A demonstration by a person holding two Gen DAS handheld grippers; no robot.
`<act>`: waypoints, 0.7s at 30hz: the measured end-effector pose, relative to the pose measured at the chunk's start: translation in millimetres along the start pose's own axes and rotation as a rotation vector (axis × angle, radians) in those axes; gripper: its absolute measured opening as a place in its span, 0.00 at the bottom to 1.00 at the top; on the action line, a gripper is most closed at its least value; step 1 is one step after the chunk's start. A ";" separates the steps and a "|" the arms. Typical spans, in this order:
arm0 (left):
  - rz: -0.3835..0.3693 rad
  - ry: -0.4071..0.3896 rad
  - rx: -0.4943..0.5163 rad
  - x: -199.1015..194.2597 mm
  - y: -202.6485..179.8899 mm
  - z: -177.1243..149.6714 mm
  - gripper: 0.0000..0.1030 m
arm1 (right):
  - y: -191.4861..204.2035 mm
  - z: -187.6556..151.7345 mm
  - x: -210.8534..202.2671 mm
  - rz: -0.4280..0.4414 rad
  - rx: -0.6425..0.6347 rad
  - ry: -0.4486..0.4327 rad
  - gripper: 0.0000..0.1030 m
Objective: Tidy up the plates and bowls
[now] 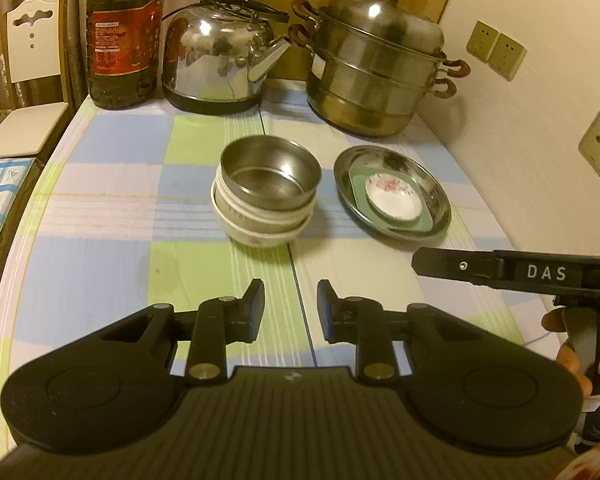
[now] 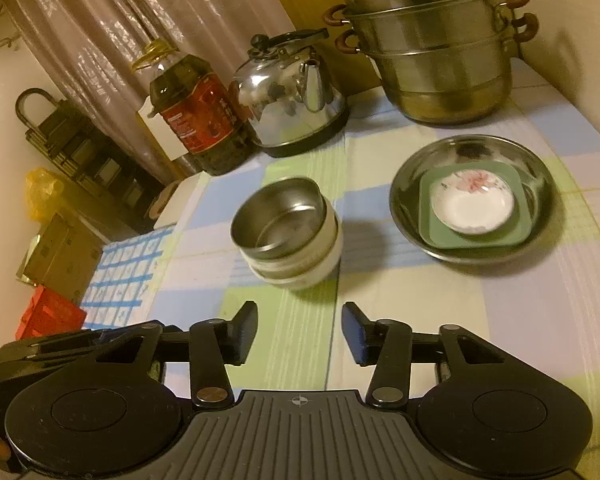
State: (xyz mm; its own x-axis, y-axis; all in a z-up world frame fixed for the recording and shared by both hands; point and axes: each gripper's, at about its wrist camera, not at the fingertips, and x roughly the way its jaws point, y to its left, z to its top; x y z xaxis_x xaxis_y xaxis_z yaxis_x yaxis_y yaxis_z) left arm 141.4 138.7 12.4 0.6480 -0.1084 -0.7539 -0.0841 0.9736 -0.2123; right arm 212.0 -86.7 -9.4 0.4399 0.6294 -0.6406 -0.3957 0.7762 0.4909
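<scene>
A steel bowl [image 1: 269, 178] [image 2: 278, 218] sits nested on top of stacked white bowls [image 1: 260, 226] [image 2: 300, 268] in the middle of the checked tablecloth. To its right a round steel plate [image 1: 392, 192] [image 2: 472, 196] holds a green square plate [image 1: 358, 188] [image 2: 474, 208] with a small white flowered dish [image 1: 394, 196] [image 2: 472, 206] on it. My left gripper [image 1: 290, 300] hangs open and empty in front of the bowl stack. My right gripper [image 2: 300, 320] is open and empty too, well short of both stacks; its body [image 1: 500, 272] shows at the right of the left wrist view, held by a hand.
At the back of the table stand an oil bottle [image 1: 124, 36] [image 2: 200, 120], a steel kettle [image 1: 220, 60] [image 2: 292, 96] and a tiered steamer pot [image 1: 380, 68] [image 2: 436, 44]. A wall with sockets [image 1: 496, 50] runs along the right. A white chair [image 1: 32, 52] stands beyond the table's left edge.
</scene>
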 end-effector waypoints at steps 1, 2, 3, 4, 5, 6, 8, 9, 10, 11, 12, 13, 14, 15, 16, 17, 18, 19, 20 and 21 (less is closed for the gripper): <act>-0.001 0.002 -0.001 -2.5 -2.3 -4.3 0.24 | -0.5 -4.1 -3.9 -0.002 0.000 -0.002 0.50; -0.001 0.003 -0.001 -4.8 -4.6 -8.4 0.24 | -1.4 -8.9 -8.4 -0.004 0.001 -0.003 0.51; 0.000 0.004 0.001 -6.8 -7.1 -12.0 0.24 | -2.3 -12.4 -12.2 -0.006 0.002 -0.003 0.52; 0.001 0.004 0.003 -9.5 -9.8 -16.5 0.24 | -3.0 -16.6 -15.8 -0.008 0.001 -0.003 0.53; 0.002 0.005 0.005 -11.6 -11.7 -19.9 0.24 | -3.5 -21.0 -19.9 -0.011 -0.001 -0.001 0.53; 0.002 0.007 0.005 -13.7 -13.6 -24.1 0.24 | -3.8 -25.0 -23.1 -0.015 -0.003 0.000 0.54; -0.001 0.013 0.001 -17.4 -17.9 -32.6 0.24 | -4.7 -33.6 -30.1 -0.025 -0.008 0.005 0.55; -0.001 0.017 0.000 -18.5 -19.9 -36.0 0.24 | -5.3 -37.5 -33.4 -0.028 -0.011 0.009 0.55; -0.001 0.021 -0.002 -19.8 -22.3 -40.5 0.24 | -6.3 -41.6 -36.8 -0.031 -0.012 0.012 0.55; -0.002 0.025 -0.003 -21.0 -24.1 -44.6 0.24 | -7.3 -46.1 -40.2 -0.033 -0.012 0.015 0.55; -0.002 0.029 -0.004 -22.1 -26.4 -49.1 0.24 | -8.5 -50.5 -43.5 -0.036 -0.012 0.020 0.56; -0.003 0.033 -0.006 -23.1 -28.2 -53.1 0.24 | -10.1 -54.0 -46.4 -0.038 -0.011 0.025 0.56; -0.004 0.037 -0.007 -24.4 -30.3 -56.9 0.24 | -11.6 -57.9 -48.8 -0.042 -0.011 0.030 0.56; -0.003 0.040 -0.008 -25.5 -32.1 -60.3 0.24 | -12.9 -62.4 -51.8 -0.046 -0.012 0.036 0.56; -0.003 0.043 -0.008 -27.0 -34.2 -64.2 0.24 | -14.1 -65.9 -54.6 -0.050 -0.013 0.039 0.56; -0.002 0.045 -0.008 -28.3 -36.5 -67.9 0.24 | -15.4 -69.7 -57.9 -0.056 -0.016 0.042 0.56; -0.001 0.047 -0.008 -29.5 -38.8 -71.5 0.24 | -16.5 -73.0 -60.6 -0.061 -0.018 0.045 0.57; -0.001 0.050 -0.008 -30.7 -41.2 -75.4 0.24 | -17.9 -76.8 -63.7 -0.067 -0.022 0.049 0.57; 0.000 0.052 -0.007 -31.6 -43.4 -78.8 0.24 | -19.3 -79.8 -66.0 -0.072 -0.024 0.053 0.57; 0.000 0.055 -0.007 -32.0 -45.4 -81.8 0.24 | -20.7 -83.4 -68.4 -0.078 -0.026 0.055 0.57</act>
State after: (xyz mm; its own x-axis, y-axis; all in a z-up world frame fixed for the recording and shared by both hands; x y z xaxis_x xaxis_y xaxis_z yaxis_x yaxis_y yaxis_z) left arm 62.6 81.5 -4.7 0.6056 -0.1189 -0.7868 -0.0899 0.9722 -0.2162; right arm 123.0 -148.9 -25.0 0.4252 0.5638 -0.7081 -0.3833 0.8209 0.4234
